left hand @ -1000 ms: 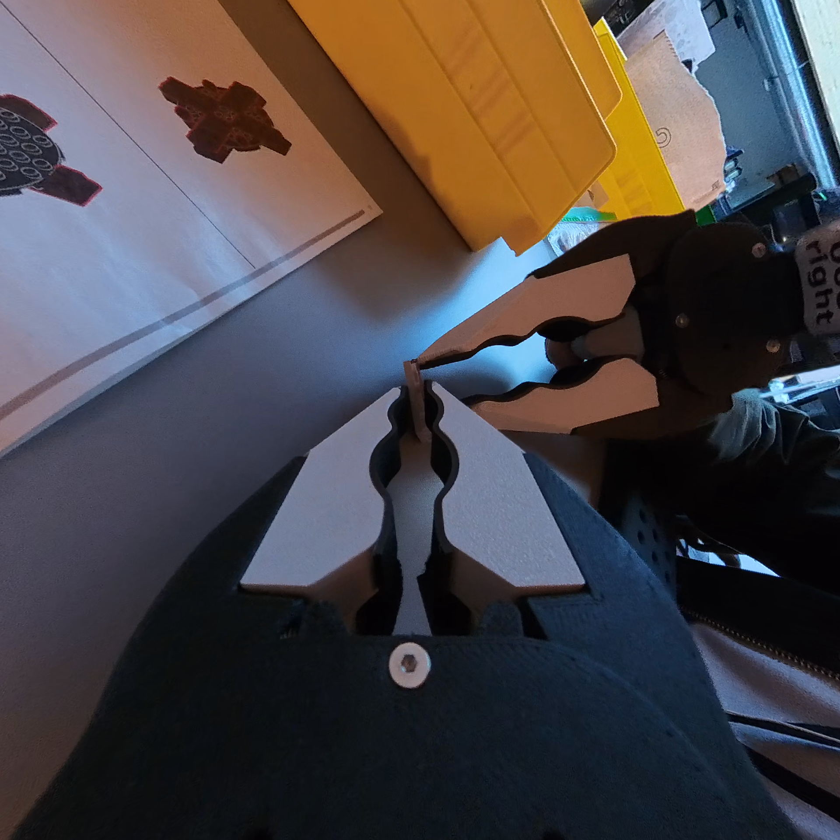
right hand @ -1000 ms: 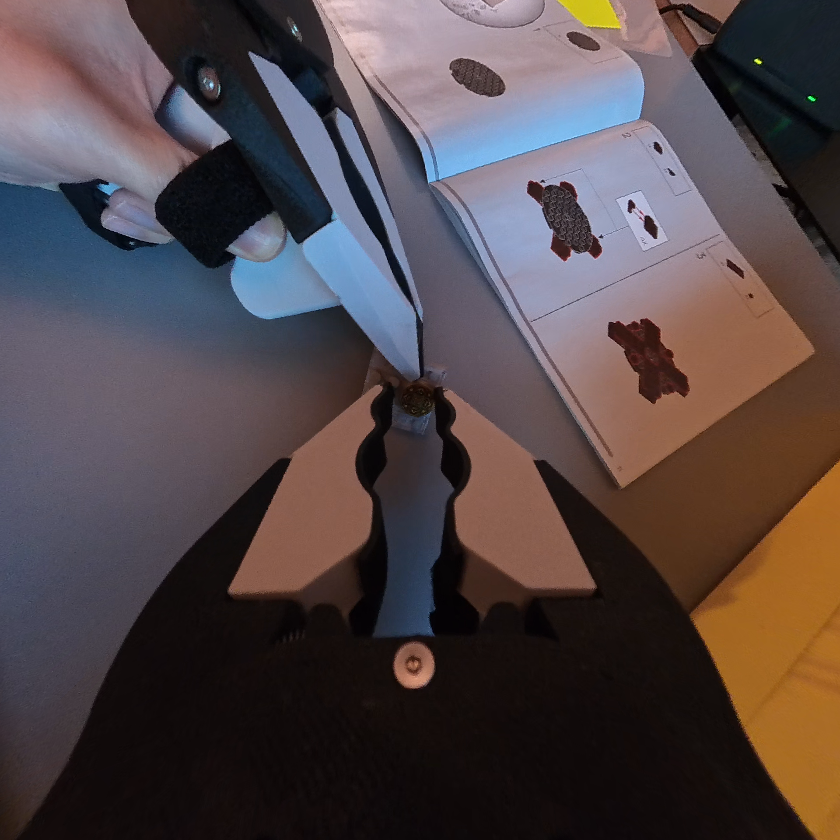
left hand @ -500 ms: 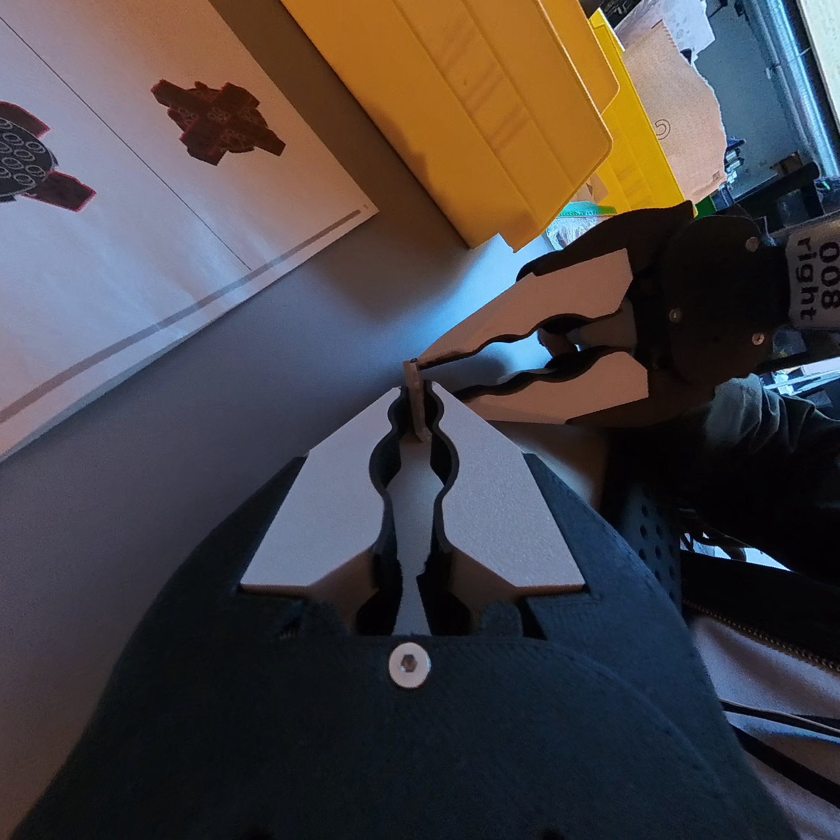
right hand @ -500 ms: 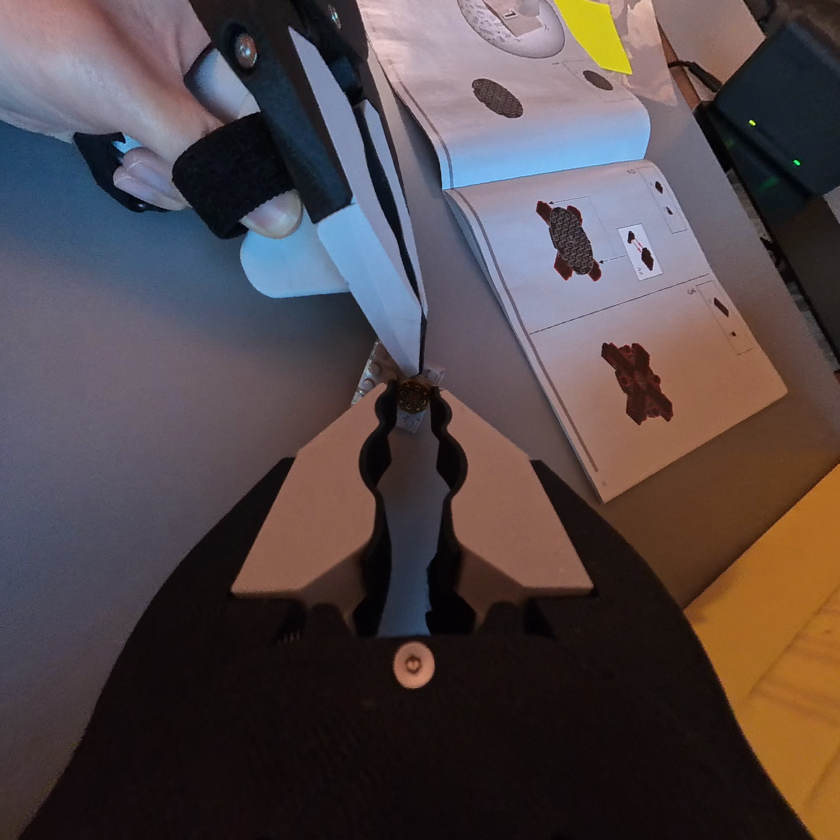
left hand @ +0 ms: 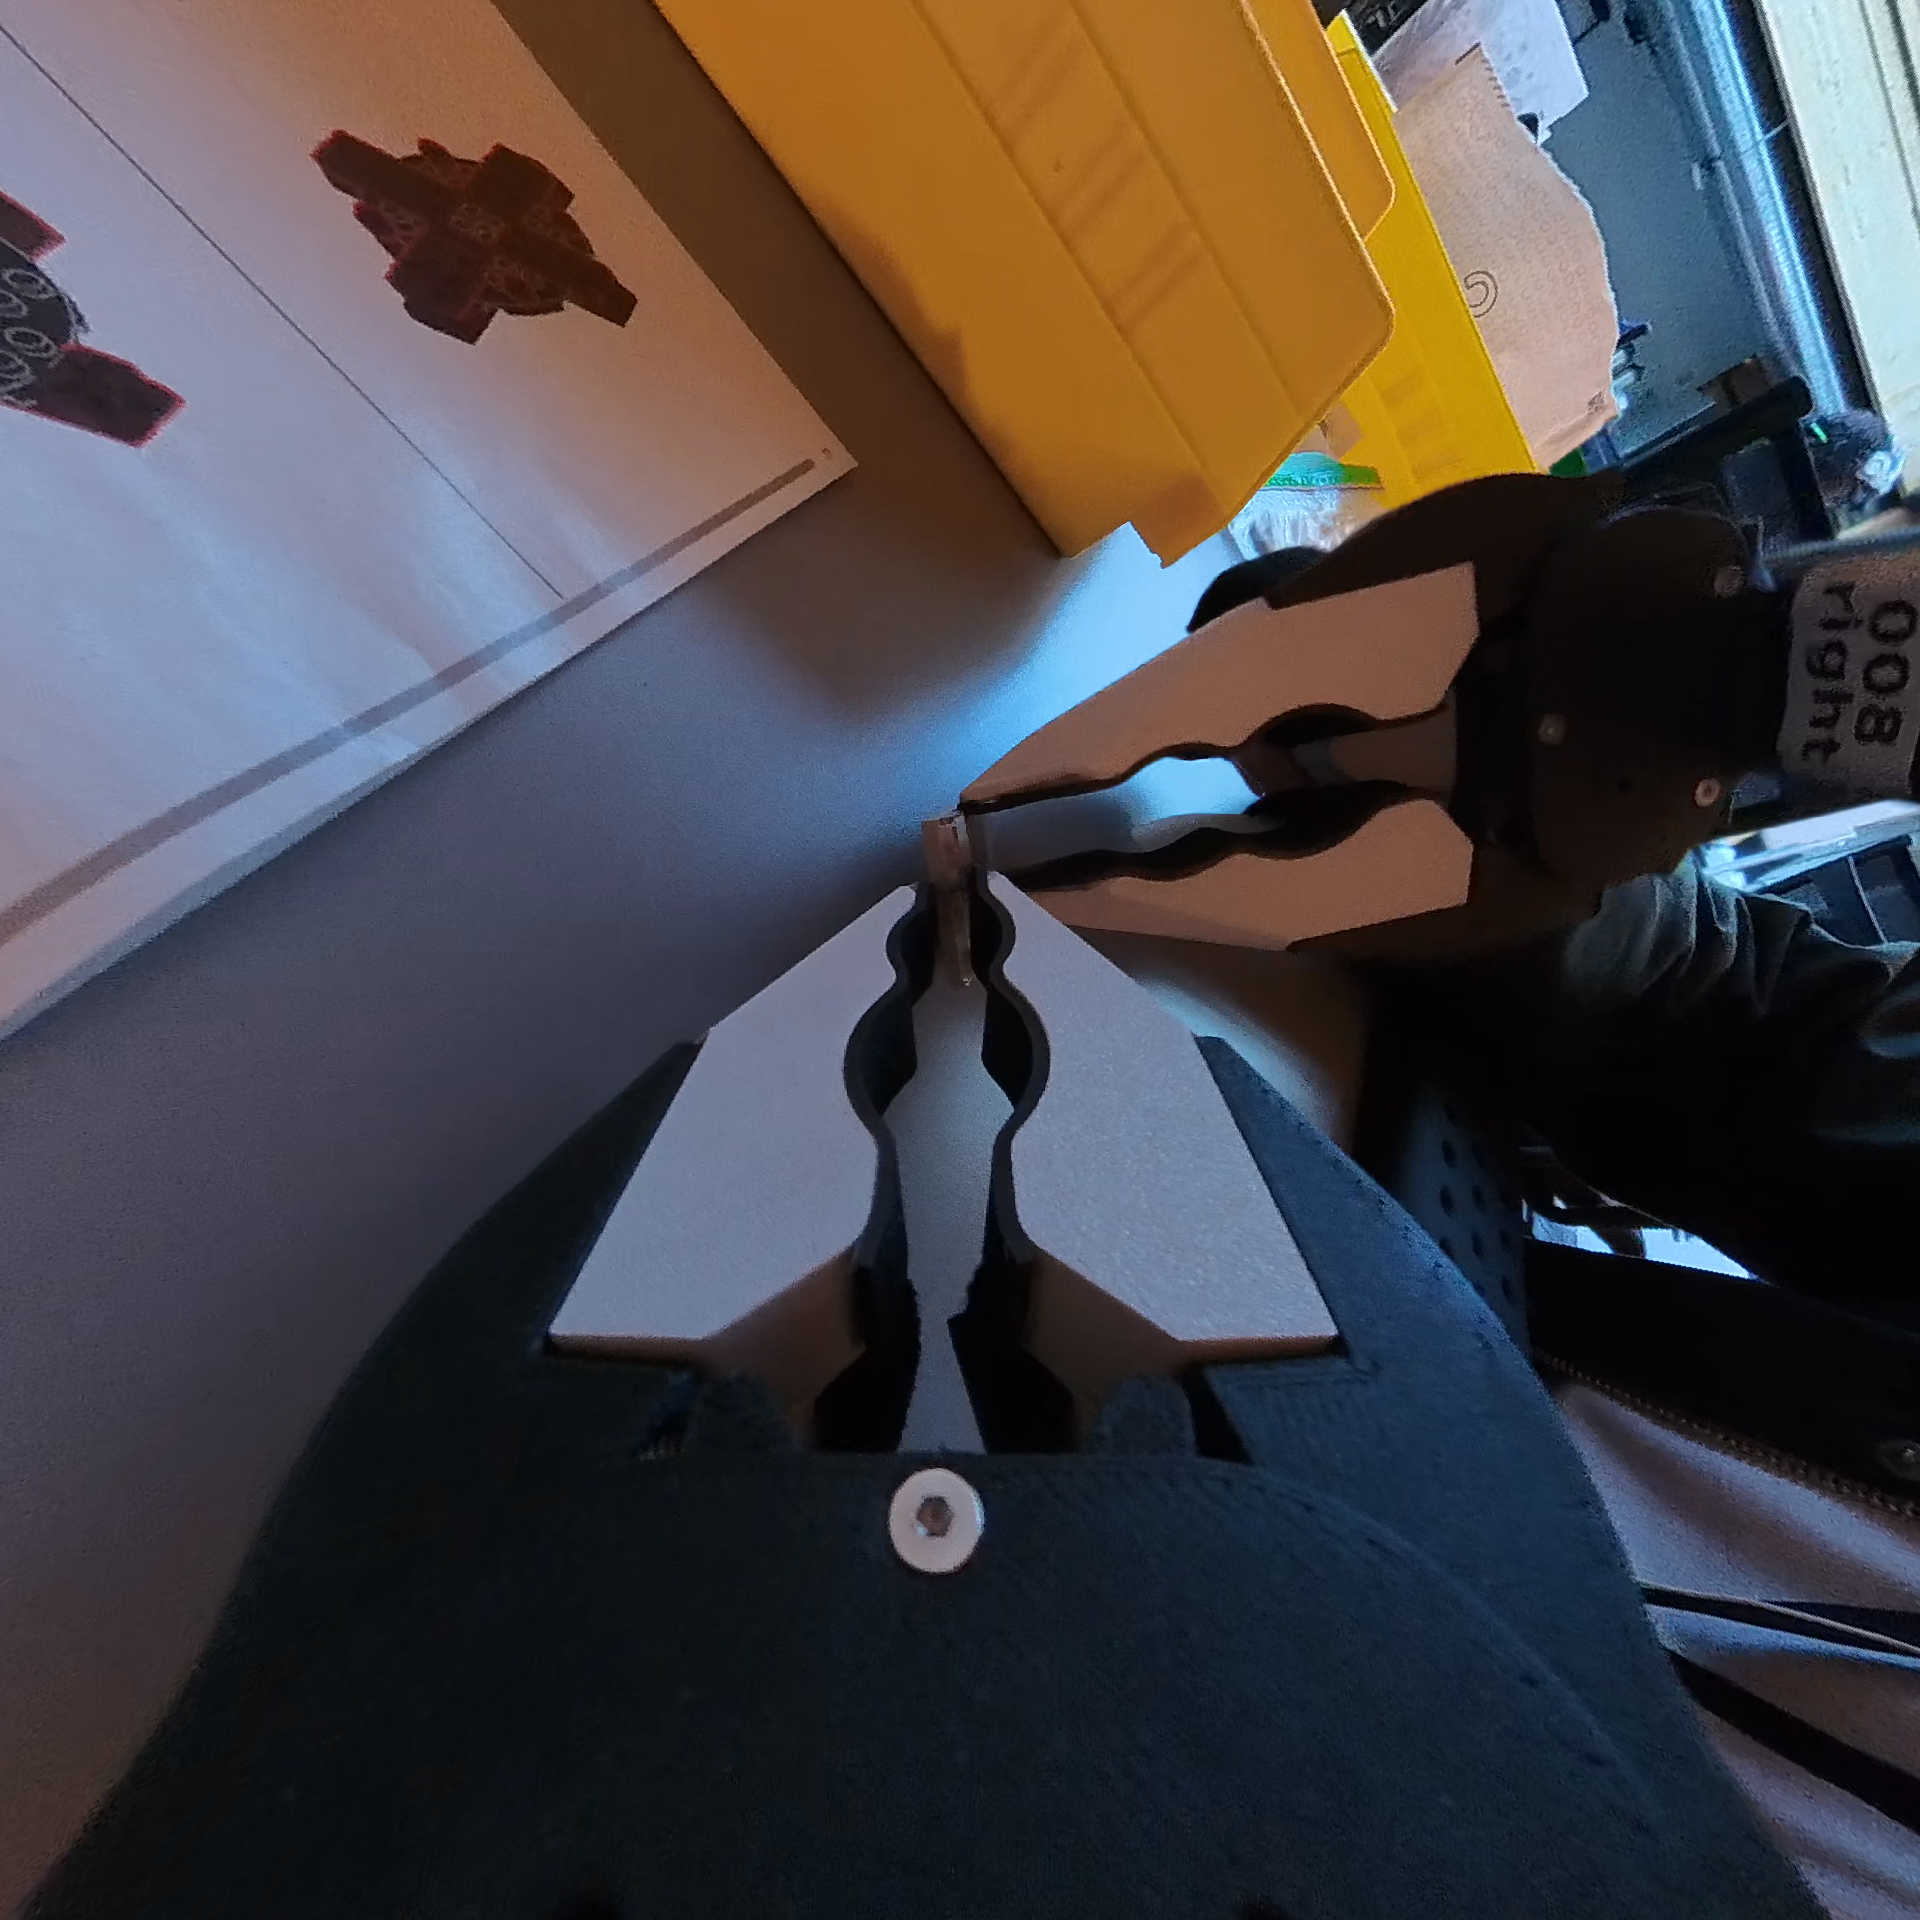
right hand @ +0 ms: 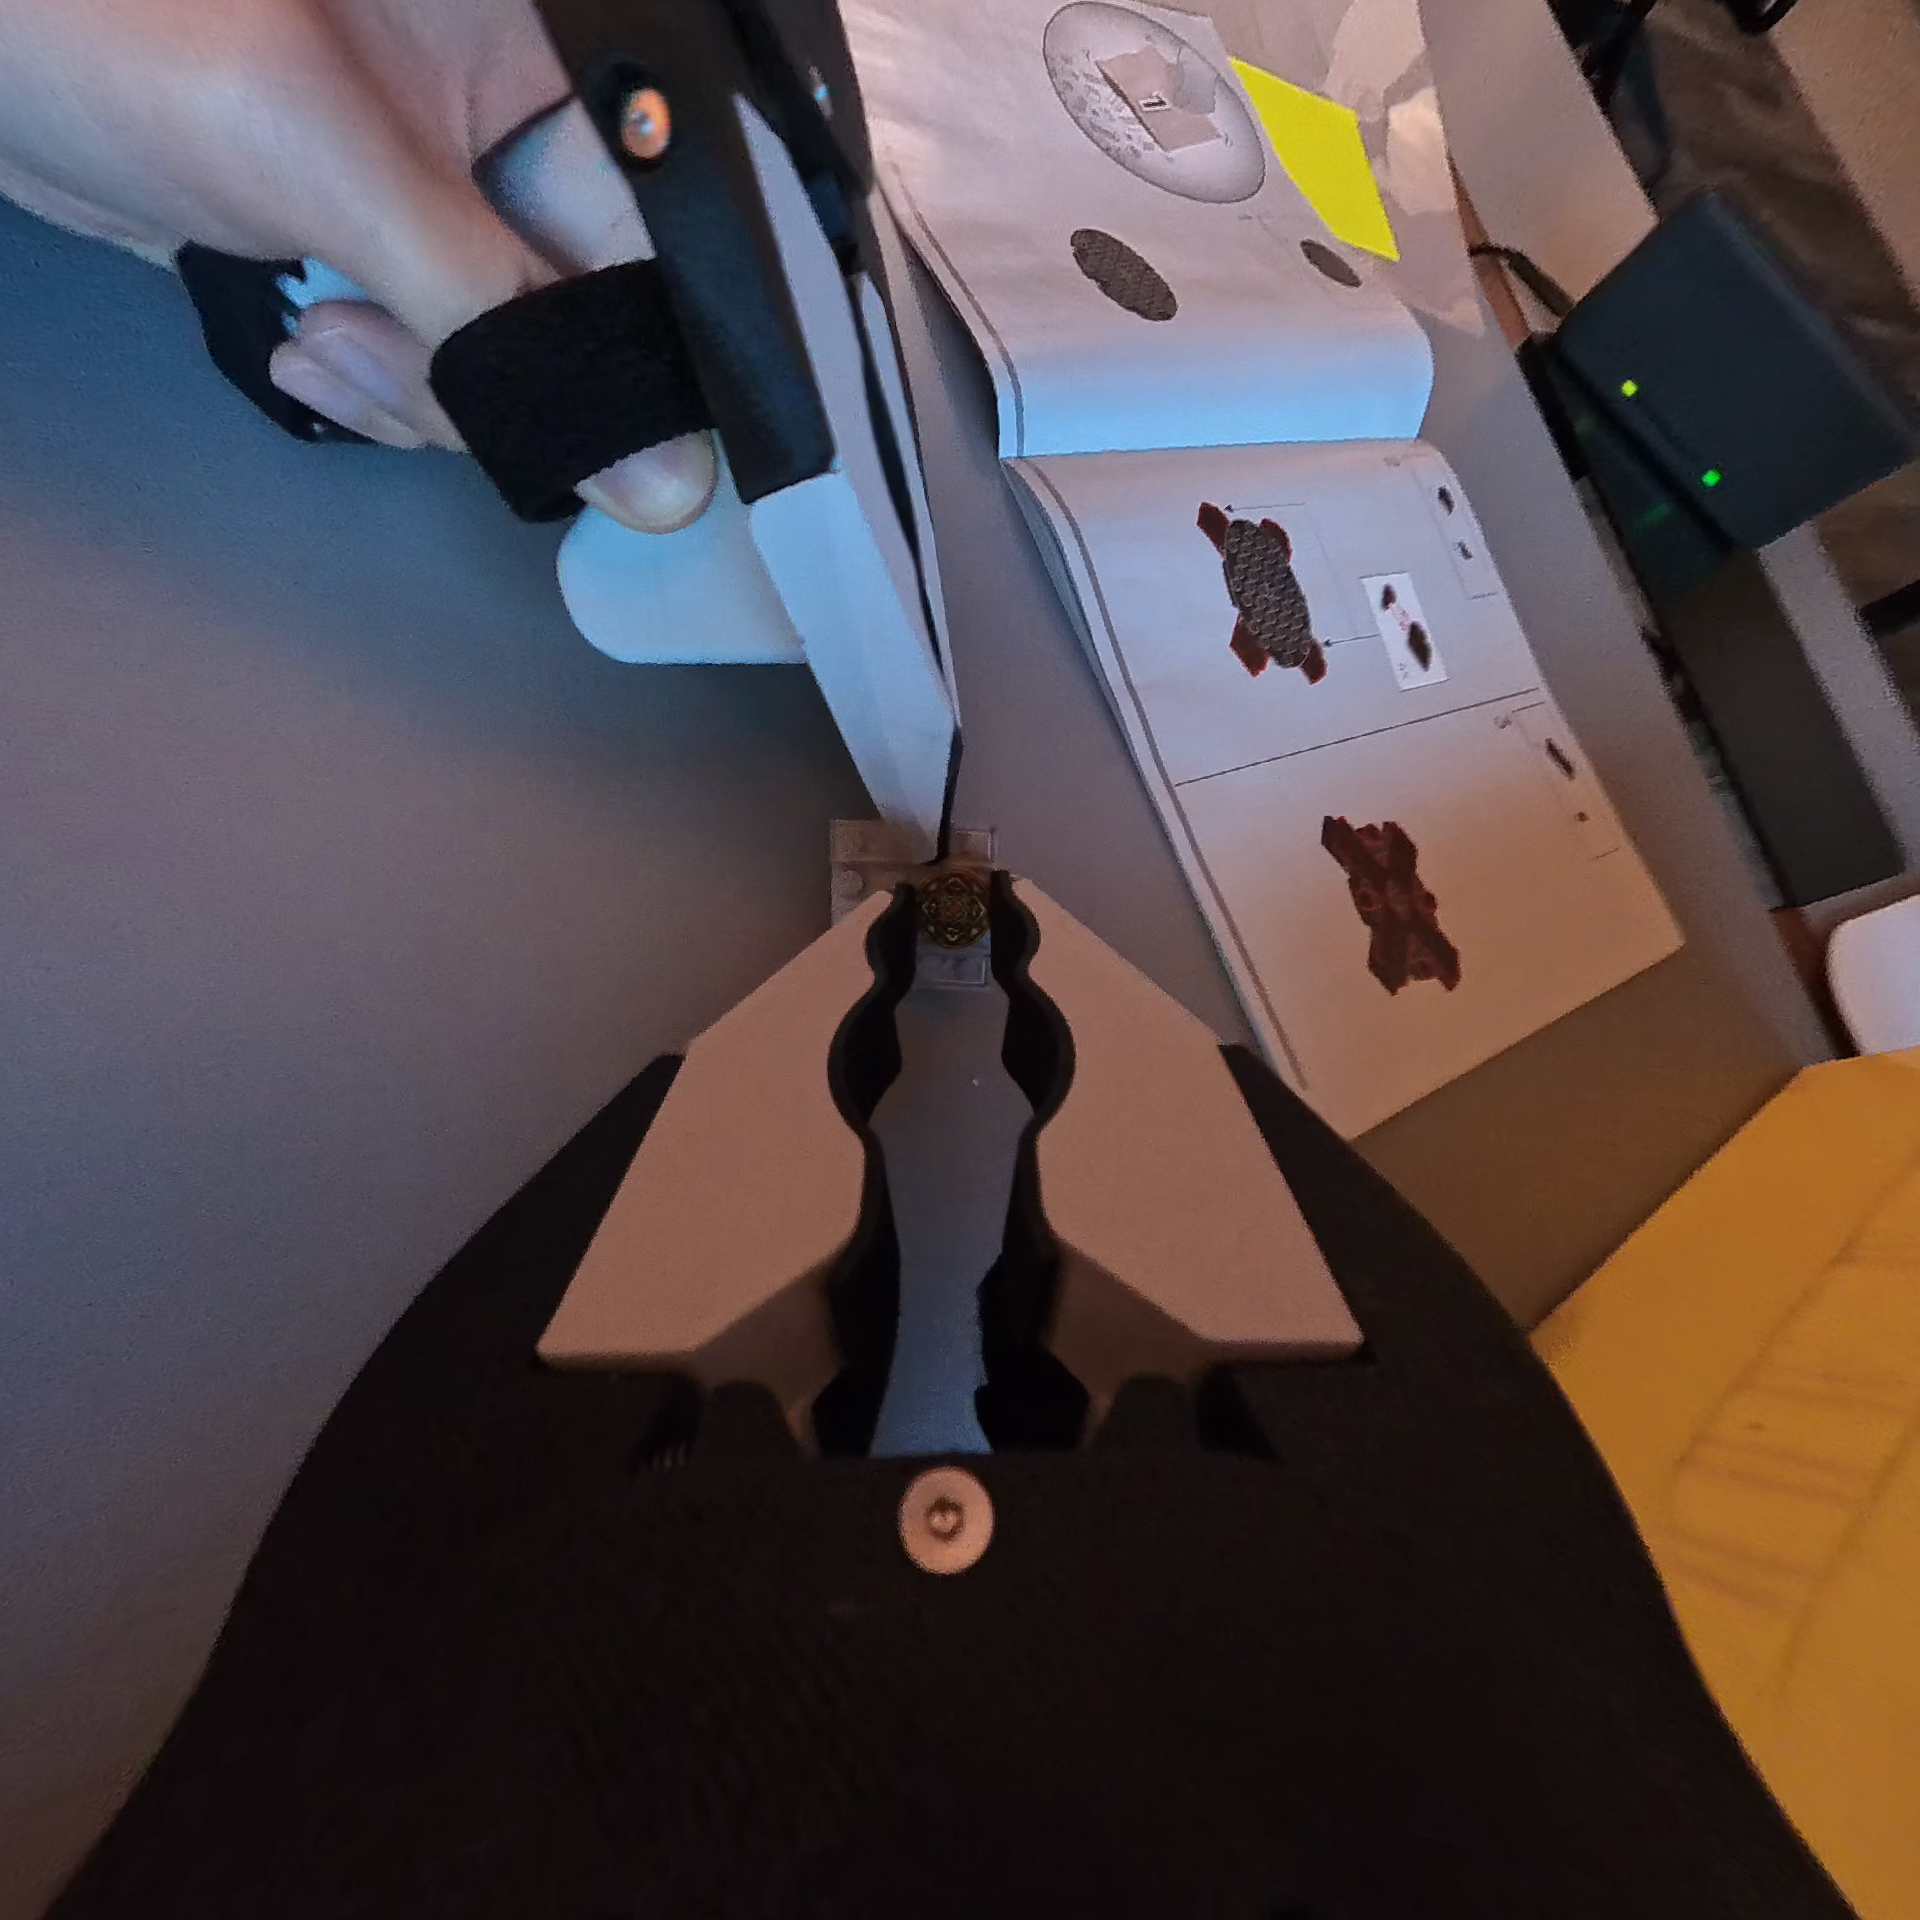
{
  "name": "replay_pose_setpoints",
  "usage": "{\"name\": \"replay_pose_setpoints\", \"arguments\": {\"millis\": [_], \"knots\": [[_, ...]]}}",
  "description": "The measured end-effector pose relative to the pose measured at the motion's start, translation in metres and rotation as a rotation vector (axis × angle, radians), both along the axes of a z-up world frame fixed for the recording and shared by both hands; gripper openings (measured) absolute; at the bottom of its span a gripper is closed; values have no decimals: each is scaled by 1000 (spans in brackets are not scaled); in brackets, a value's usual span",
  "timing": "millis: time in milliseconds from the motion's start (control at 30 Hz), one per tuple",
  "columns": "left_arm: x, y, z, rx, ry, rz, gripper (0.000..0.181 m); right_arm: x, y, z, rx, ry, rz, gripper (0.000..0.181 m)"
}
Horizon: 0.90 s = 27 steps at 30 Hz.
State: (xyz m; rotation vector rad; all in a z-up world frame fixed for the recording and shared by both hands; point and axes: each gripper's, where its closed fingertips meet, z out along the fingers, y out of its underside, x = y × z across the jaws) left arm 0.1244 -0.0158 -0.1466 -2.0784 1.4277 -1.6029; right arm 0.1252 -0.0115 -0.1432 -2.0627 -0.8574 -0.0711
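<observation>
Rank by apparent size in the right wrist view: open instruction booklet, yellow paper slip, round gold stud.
1. Open instruction booklet
2. Yellow paper slip, farther off, so its true size is unsure
3. Round gold stud, pinched in the right hand-held gripper

The tabletop [right hand: 312, 935] is plain matte grey. Each hand-held gripper, the left [left hand: 948, 904] and the right [right hand: 951, 894], has a black body with pale grey fingers edged in wavy black. A small round piece [right hand: 953, 910] shows a gold ornamental pattern on dark ground. The open booklet [right hand: 1351, 727] is white with dark red and black figures. The bin [left hand: 1091, 260] is yellow, faintly ribbed.
</observation>
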Motion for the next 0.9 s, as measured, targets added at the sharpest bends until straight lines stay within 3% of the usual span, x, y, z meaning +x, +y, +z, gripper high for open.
{"name": "replay_pose_setpoints", "arguments": {"millis": [100,133,167,200,267,333,400,533,667,900], "knots": [[0,0,-2,7,9,0,4,0,0,1,36,-84,8,11],[-1,1,-6,27,34,-3,4,4,1,6,71,-113,-8,0],[-2,2,-7,37,43,-5,4,10,3,16,122,-152,-17,0],[-1,1,-7,37,41,-6,4,13,3,28,164,-128,-26,0],[-1,1,-7,28,40,-14,4,5,-2,40,137,77,-9,0],[-1,0,-6,16,35,-18,4,7,-6,24,15,162,-19,0],[-1,-3,-6,46,32,-38,4,10,-8,16,36,103,19,3],[0,-8,-5,225,12,-79,5,3,-8,8,70,-32,105,29],[0,-10,-4,412,-10,-111,4,3,-11,6,134,-200,159,18],[0,-11,-4,447,-17,-125,4,0,-12,3,168,-298,194,19]]}}
